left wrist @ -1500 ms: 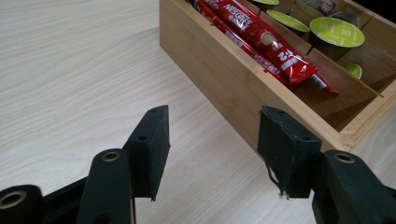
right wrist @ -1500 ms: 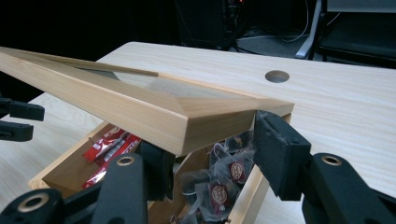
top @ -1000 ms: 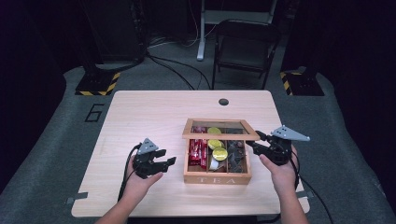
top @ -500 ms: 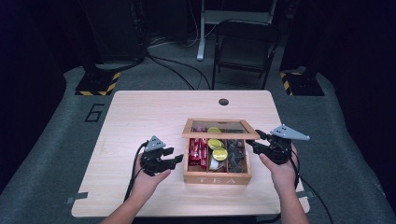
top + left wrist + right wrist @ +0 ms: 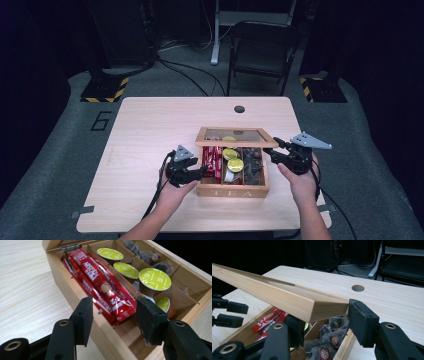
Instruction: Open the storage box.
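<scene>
A wooden tea box (image 5: 232, 190) stands on the table with its glass-paned lid (image 5: 235, 136) raised at a slant. Inside lie red sachets (image 5: 100, 282), green-topped capsules (image 5: 155, 278) and dark tea bags (image 5: 332, 340). My left gripper (image 5: 113, 315) is open, one jaw outside the box's left wall (image 5: 107, 337) and the other over the sachets; it also shows from above (image 5: 202, 170). My right gripper (image 5: 325, 322) stands open around the front right corner of the lid (image 5: 279, 297), which touches the right jaw and hides part of the other.
The light wooden table (image 5: 150, 130) has a round hole (image 5: 239, 109) behind the box. A folding chair (image 5: 262, 55) and cables stand on the floor beyond the far edge. Bare tabletop lies to the left of the box.
My left gripper has moved right, from the bare table up to the box's left wall. The right gripper and the raised lid have stayed put.
</scene>
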`<state>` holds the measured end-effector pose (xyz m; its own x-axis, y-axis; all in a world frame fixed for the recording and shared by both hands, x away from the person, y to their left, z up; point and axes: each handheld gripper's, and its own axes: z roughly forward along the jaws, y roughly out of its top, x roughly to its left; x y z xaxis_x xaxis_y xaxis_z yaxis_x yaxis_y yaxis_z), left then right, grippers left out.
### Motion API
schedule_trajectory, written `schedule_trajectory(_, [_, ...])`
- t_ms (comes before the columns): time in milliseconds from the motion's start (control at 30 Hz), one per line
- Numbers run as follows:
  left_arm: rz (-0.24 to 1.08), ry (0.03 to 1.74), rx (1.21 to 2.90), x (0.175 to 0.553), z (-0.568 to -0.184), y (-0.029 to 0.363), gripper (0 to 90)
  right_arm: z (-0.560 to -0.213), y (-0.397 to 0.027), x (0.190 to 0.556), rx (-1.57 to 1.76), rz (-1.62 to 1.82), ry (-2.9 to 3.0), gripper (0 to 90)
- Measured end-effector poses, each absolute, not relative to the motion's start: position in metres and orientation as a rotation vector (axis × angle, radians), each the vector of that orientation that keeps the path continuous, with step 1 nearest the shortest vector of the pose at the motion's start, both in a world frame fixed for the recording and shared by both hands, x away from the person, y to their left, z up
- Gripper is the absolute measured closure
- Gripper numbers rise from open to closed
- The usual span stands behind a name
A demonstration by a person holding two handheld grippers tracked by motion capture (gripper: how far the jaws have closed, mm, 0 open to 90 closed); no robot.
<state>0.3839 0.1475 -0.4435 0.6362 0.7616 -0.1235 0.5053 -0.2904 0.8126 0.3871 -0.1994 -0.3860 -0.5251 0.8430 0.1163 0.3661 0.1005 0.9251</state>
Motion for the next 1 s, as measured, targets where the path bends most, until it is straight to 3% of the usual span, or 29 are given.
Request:
schedule_trajectory(667, [0.407,1.036,1.980,0.401,-0.456,0.117,50.2,-0.380,-0.200,0.396,1.176,1.442,1.917,48.9])
schedule_trajectory(1000, [0.398,1.072,1.984,0.407,-0.464,0.111,56.2,-0.380,-0.200,0.396,1.175,1.445,1.919,48.9])
